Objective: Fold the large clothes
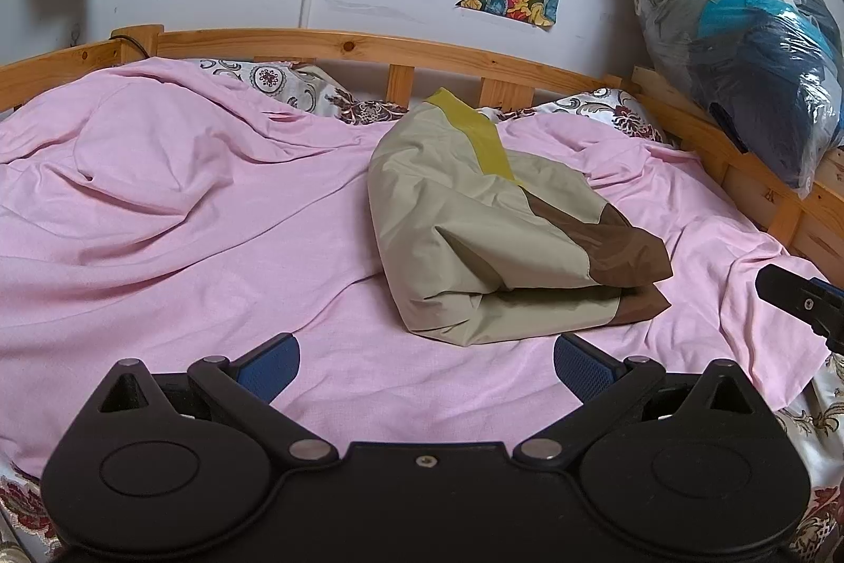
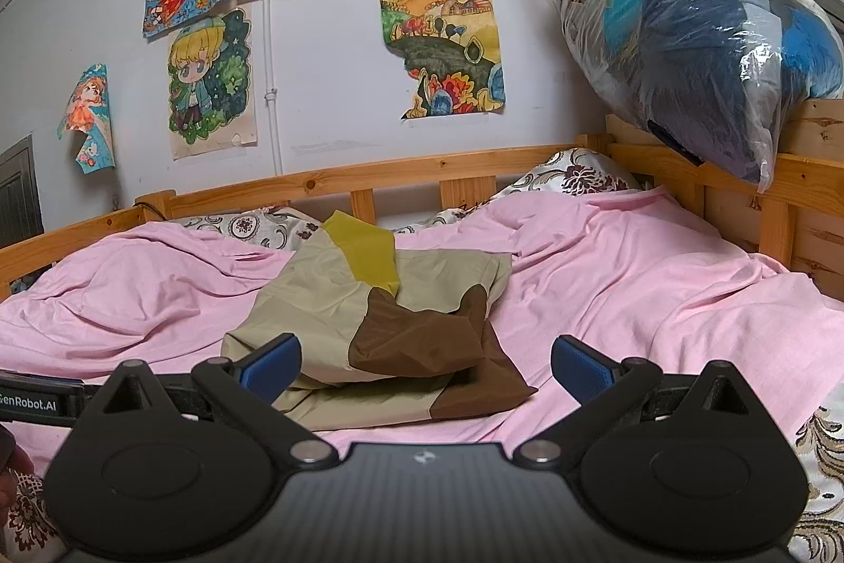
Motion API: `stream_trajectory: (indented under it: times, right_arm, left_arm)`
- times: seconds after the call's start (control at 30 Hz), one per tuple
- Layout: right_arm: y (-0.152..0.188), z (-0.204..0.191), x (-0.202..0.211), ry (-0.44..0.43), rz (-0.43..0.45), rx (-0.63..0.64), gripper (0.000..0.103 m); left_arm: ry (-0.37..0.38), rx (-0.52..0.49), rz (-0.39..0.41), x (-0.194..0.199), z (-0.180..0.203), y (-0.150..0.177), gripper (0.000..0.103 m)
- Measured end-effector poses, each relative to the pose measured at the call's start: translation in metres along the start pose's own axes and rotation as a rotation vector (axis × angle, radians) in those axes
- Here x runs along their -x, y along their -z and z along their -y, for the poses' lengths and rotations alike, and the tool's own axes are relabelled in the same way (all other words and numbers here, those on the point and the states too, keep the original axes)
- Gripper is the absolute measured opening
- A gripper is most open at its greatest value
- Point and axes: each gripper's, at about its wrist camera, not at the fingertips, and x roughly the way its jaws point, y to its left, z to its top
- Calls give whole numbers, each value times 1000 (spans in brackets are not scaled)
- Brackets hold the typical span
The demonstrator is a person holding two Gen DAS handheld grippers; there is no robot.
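While the left gripper [image 1: 426, 365] and right gripper [image 2: 425, 365] hang released just short of the folded beige-brown-yellow cloth garment [image 1: 490, 241], nothing's held. Grabbing only its top layer could drag the fold apart over the wrinkly pink sheet [image 1: 184, 220].

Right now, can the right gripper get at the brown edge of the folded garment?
Probably yes. The right gripper is open, and the garment's brown edge lies just ahead on the pink sheet with nothing between them.

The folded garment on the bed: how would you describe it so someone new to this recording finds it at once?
Start at the wooden bed frame and the pink sheet spread across it. The garment lies folded near the middle of that sheet. It is the only beige piece, with a mustard-yellow band and brown end panels.
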Motion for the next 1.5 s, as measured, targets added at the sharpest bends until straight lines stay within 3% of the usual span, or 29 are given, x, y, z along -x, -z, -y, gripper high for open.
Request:
stream_trajectory:
  times: [1.0, 1.3, 1.5]
  right_arm:
    - [8, -3, 0, 0, -4, 0, 103]
    - [8, -4, 0, 1, -6, -1, 103]
    - [8, -4, -1, 1, -7, -1, 103]
  left_arm:
    - [13, -5, -20, -2, 2, 2, 102]
    - [-93, -68, -47, -4, 8, 4, 102]
    - [-97, -81, -34, -2, 9, 3, 102]
